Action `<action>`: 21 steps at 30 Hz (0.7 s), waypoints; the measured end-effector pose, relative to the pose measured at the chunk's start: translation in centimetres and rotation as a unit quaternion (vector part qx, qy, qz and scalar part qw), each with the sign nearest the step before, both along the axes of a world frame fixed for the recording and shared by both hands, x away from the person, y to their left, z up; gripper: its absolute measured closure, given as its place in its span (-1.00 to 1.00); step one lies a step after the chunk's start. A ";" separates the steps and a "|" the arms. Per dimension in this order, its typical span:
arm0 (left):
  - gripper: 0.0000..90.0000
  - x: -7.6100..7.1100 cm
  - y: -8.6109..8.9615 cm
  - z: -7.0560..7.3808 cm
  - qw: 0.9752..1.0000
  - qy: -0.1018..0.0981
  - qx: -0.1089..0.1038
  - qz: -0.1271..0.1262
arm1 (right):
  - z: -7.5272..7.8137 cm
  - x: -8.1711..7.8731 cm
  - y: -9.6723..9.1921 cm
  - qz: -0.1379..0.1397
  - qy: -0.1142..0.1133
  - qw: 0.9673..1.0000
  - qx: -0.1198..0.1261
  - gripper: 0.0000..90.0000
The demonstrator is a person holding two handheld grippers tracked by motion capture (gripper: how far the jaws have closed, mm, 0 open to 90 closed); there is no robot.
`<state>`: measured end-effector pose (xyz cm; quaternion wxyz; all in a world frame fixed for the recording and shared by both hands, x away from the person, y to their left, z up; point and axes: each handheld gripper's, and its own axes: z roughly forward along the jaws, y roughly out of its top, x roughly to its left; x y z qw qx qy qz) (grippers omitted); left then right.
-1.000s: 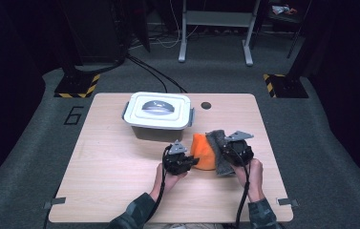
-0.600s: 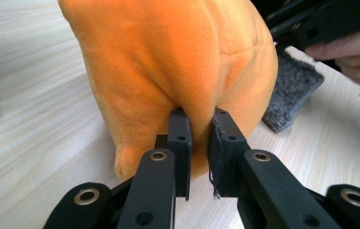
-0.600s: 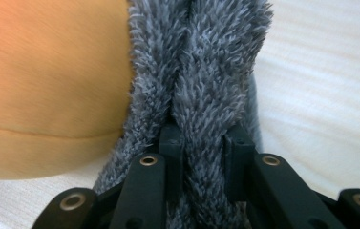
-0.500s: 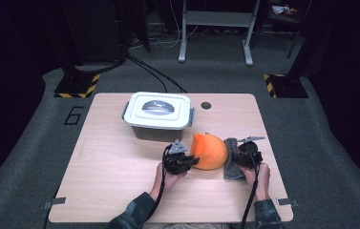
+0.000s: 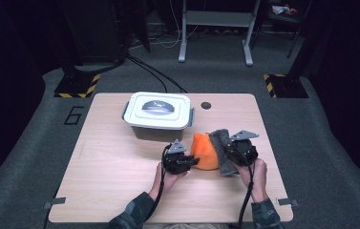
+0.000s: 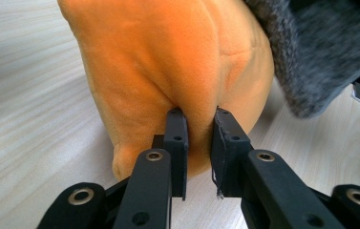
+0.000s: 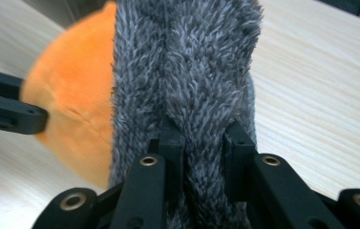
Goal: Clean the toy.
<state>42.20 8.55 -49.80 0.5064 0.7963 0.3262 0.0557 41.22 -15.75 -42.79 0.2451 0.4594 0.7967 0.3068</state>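
High view first: we see a wooden table with a white lidded box standing toward its far side, left of a small dark hole in the tabletop. Near of the box and to its right sits a soft thing in two parts, an orange plush and a grey fleece wrapped against its right side. Our left gripper comes at the plush from the left, and our right gripper meets the fleece from the right, with both forearms entering from the near edge and a cable trailing back from each tool.

Left gripper view gives us the closest look at the plush: the two black jaws of the left gripper pinch a fold of orange fabric between them, so it is clamped on the plush, though the jaws have just been easing apart a little. The fleece hangs at the upper right, above the tabletop.

Right gripper view shows the right gripper closed tight on a ridge of the fleece, fibres bulging between and around the jaws. Left of it the plush rounds out, with the left gripper's black jaw tips touching it at the frame's left edge.
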 end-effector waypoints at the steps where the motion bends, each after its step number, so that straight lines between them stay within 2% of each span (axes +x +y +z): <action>1: 0.69 0.0 0.0 0.0 1.000 -0.003 0.001 -0.002 | -0.4 0.2 0.2 -0.004 0.006 1.000 -0.004 0.66; 6: 0.57 -0.1 0.2 0.2 1.000 -0.010 -0.007 -0.004 | -0.9 0.5 0.0 -0.005 0.003 1.000 0.000 0.66; 8: 0.38 -0.1 0.3 0.3 1.000 -0.016 -0.008 -0.003 | -1.0 0.5 -0.3 -0.010 0.007 1.000 0.002 0.66; 9: 0.38 -0.2 0.3 0.5 1.000 -0.021 -0.006 0.000 | -1.0 0.5 -0.3 -0.010 0.007 1.000 0.002 0.66; 10: 0.28 -0.2 0.4 0.6 1.000 -0.024 -0.005 -0.003 | -1.2 0.5 -0.4 -0.006 0.004 1.000 0.003 0.66; 11: 0.09 -0.4 0.3 0.7 0.999 -0.036 0.008 0.002 | -1.2 0.6 -0.5 -0.008 0.004 1.000 0.004 0.66; 14: -0.04 -0.6 0.0 0.6 0.998 -0.052 0.040 0.003 | -1.3 0.7 -0.5 -0.009 0.002 1.000 0.007 0.66; 15: -0.09 -0.6 0.0 0.6 0.998 -0.052 0.040 0.003 | -1.3 0.7 -0.5 -0.009 0.002 1.000 0.007 0.66; 19: -0.10 -0.7 -0.4 0.0 0.997 -0.056 0.061 0.000 | -1.3 0.7 -0.6 -0.008 0.005 1.000 0.011 0.66; 21: 0.02 -0.8 -0.7 -0.2 0.996 -0.057 0.068 0.002 | -1.4 0.8 -0.8 -0.006 0.004 1.000 0.011 0.66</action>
